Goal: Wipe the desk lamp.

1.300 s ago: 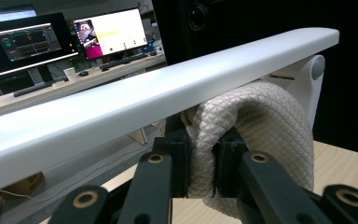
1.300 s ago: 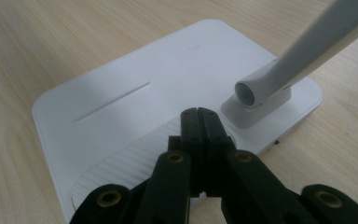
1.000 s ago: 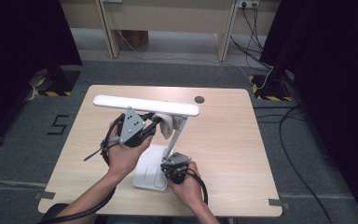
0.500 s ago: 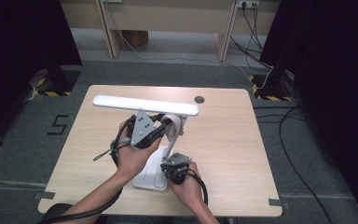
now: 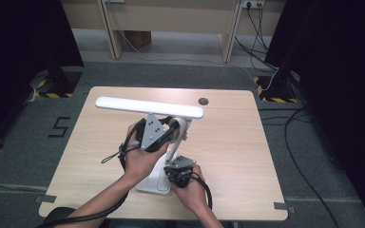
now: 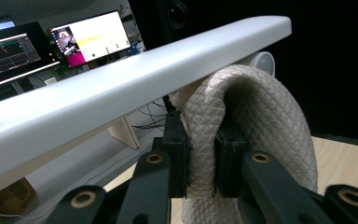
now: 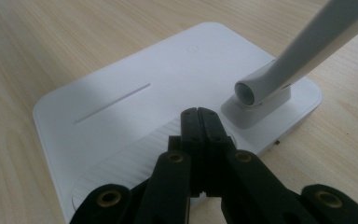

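A white desk lamp stands on the wooden table (image 5: 247, 142); its long light bar (image 5: 147, 107) lies level above the flat base (image 5: 153, 184). My left gripper (image 5: 172, 133) is shut on the lamp's woven, bent neck (image 5: 182, 124), just under the bar. In the left gripper view the pads squeeze the neck (image 6: 261, 107) beneath the light bar (image 6: 121, 88), the left gripper (image 6: 200, 158) reaching up from below. My right gripper (image 5: 177, 172) is shut with nothing between its fingers. Its tips, the right gripper (image 7: 199, 116), rest on the ribbed patch of the base (image 7: 135, 93) beside the hinge (image 7: 247, 93).
A round cable hole (image 5: 203, 101) sits near the table's far edge. Cables run over the grey floor at the right (image 5: 304, 156). Lit monitors (image 6: 93, 35) stand behind the lamp in the left gripper view. Bare tabletop lies on both sides of the lamp.
My left gripper has slid a little to the right, closer in on the lamp's neck. The right gripper and the lamp base have stayed where they were.
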A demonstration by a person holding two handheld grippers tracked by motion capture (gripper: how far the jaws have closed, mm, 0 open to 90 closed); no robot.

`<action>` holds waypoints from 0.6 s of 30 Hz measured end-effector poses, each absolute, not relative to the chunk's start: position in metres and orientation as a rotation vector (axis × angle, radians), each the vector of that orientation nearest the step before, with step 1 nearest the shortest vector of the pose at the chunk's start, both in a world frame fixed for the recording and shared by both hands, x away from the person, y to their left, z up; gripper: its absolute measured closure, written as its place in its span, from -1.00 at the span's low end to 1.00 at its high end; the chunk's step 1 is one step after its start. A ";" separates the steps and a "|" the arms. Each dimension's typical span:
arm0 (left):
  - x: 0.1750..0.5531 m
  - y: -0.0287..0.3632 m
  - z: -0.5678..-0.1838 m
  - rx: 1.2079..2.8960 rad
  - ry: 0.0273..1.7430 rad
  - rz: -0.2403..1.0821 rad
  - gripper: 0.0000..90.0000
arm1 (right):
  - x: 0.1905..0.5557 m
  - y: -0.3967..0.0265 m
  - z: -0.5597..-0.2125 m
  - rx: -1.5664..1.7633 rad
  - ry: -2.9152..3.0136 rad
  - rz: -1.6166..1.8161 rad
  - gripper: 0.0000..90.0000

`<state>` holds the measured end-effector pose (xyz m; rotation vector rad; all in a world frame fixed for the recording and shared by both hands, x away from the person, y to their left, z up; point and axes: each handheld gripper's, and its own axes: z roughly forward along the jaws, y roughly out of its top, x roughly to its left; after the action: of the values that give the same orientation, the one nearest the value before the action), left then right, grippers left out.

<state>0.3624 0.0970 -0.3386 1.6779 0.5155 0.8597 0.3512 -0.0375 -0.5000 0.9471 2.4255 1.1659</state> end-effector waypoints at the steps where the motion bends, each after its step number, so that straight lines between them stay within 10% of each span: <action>1: 0.362 0.097 -0.339 1.681 0.513 0.860 0.72 | 0.351 -0.038 -0.500 0.946 2.425 1.167 1.00; 18: 0.360 0.094 -0.356 1.720 0.508 0.865 0.72 | 0.351 -0.038 -0.500 0.945 2.427 1.167 1.00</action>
<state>0.3604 0.0936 -0.3557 1.7199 0.5079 0.8647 0.3514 -0.0380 -0.4997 0.9445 2.4272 1.1667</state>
